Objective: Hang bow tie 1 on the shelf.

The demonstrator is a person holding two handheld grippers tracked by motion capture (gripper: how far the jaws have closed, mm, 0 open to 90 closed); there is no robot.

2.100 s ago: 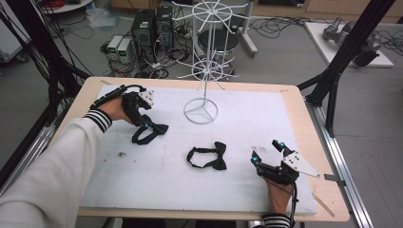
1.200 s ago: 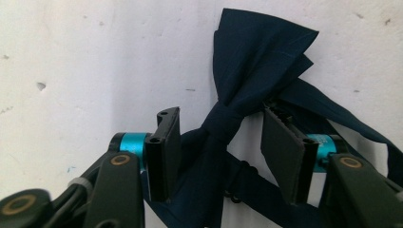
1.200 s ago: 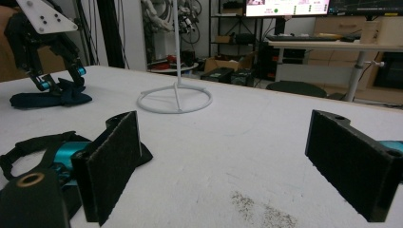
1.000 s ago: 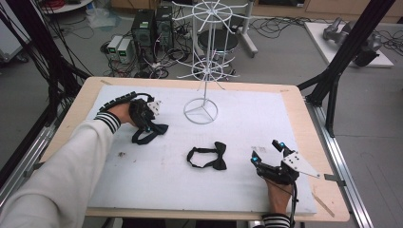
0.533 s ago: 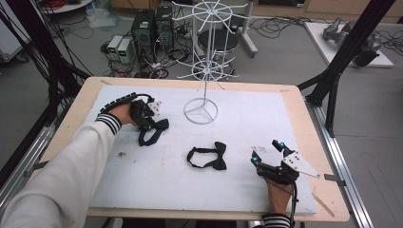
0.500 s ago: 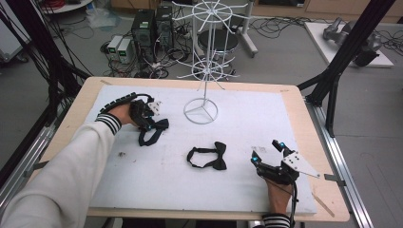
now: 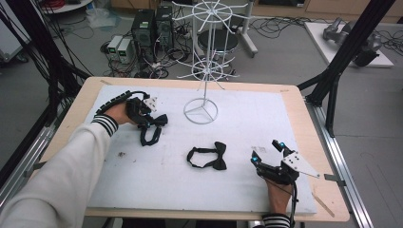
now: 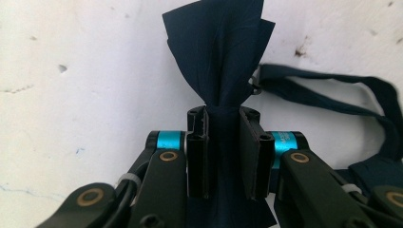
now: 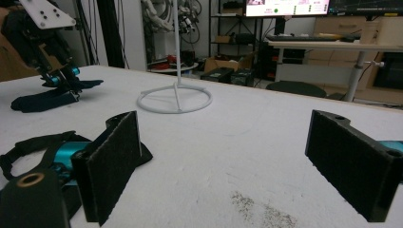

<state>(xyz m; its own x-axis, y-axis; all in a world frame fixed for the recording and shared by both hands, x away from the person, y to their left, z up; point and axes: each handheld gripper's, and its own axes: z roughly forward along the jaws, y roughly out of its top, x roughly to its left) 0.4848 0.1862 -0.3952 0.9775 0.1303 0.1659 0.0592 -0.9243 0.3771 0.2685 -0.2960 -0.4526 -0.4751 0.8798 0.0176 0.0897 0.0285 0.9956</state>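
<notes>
Dark navy bow tie [image 8: 221, 57], pinched at its knot, strap looped.

The left gripper [image 8: 223, 142] wore black jaws, cyan collars at three and nine o'clock and brass rivets. The right gripper [image 7: 272, 152] carried a grey three-cornered plate; sleeves were white, cuffs striped.
</notes>
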